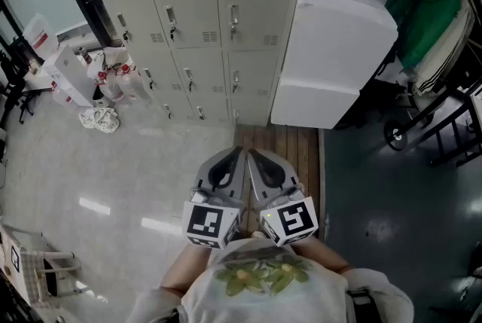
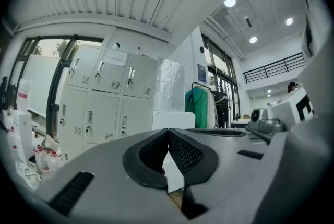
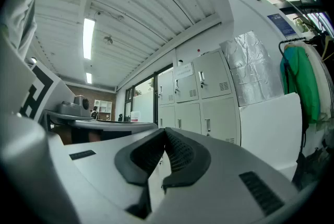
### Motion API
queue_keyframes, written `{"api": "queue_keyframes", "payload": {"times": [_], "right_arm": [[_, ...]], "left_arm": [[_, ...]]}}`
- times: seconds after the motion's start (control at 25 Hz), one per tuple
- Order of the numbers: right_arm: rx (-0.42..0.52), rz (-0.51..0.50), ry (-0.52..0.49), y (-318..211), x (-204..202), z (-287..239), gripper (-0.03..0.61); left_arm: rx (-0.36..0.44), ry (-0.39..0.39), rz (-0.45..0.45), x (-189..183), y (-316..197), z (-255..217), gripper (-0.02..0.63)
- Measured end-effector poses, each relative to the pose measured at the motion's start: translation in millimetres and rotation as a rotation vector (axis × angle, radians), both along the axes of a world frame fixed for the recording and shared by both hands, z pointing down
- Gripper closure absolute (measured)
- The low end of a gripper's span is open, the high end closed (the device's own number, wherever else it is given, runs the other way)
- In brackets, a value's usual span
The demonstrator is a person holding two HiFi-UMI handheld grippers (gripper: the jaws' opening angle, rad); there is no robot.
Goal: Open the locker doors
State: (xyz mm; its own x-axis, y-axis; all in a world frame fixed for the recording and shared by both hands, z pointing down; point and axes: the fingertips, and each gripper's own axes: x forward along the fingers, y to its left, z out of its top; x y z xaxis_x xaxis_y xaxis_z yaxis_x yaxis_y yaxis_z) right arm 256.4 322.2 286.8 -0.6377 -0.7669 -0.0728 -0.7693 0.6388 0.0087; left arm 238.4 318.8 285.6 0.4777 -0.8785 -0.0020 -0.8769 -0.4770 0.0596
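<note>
Head view: left hand-held gripper (image 1: 240, 151) and right hand-held gripper (image 1: 251, 153), jaws together, short of seemingly closed locker doors (image 1: 197, 13).

From the left gripper (image 1: 238, 152) and right gripper (image 1: 252, 153), the way toward 12 o'clock is open over the brown wooden floor strip (image 1: 297, 148) up to the pale grey metal lockers (image 1: 197, 20). At 1 o'clock a large white boxy cabinet (image 1: 331, 58) crowds the lockers' right edge, with a black wheeled rack hung with a green garment (image 1: 425, 9) at 2 o'clock. The pale glossy floor (image 1: 113, 171) at 9 o'clock lies bare; white plastic bags (image 1: 113, 77) clutter 11 o'clock.
</note>
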Motion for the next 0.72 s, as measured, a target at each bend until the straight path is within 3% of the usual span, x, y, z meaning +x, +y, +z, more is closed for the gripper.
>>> {"api": "queue_keyframes", "payload": {"times": [0.48, 0.72], "right_arm": [[-0.035, -0.016, -0.002, -3.7, -25.5, 9.8, 0.549], [-0.05, -0.028, 0.0, -3.7, -49.1, 18.9, 0.549]], "left_arm": [[-0.024, 0.004, 0.0, -26.2, -1.7, 11.8, 0.586], [0.001, 0.01, 0.01, -50.1, -2.4, 13.6, 0.586]]}}
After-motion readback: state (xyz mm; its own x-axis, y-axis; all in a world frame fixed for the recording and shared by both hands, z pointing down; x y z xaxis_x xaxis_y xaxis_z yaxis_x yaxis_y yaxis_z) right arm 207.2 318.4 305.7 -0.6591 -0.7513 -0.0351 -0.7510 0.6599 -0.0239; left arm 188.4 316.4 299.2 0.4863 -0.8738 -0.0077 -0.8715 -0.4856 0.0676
